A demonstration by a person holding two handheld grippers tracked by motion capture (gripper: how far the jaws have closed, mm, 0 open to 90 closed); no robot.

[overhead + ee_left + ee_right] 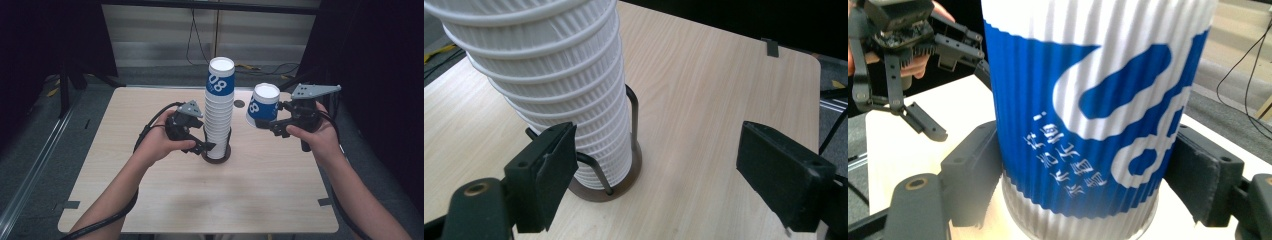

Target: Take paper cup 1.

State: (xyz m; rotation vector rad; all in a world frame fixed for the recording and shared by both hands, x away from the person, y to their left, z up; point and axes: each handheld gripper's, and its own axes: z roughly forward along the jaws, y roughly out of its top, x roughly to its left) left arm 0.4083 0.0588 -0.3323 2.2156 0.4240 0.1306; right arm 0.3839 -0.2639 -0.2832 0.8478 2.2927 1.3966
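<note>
A tall stack of white ribbed paper cups (220,115) stands in a dark wire holder (223,156) at the table's middle; its top cup wears a blue band. My left gripper (204,145) sits low beside the holder's left side. In the left gripper view the left gripper (659,170) is open with bare table between the jaws, and the stack (559,75) and holder (634,165) are just beyond one jaw. My right gripper (272,116) hangs to the right of the stack, shut on a single blue-and-white cup (263,105). Both pads press that cup (1088,125) in the right gripper view.
The light wooden table (150,200) has a small dark round mark (239,104) behind the stack and tape tabs at its edges. Black curtains flank both sides. Cables lie on the floor beyond the far edge.
</note>
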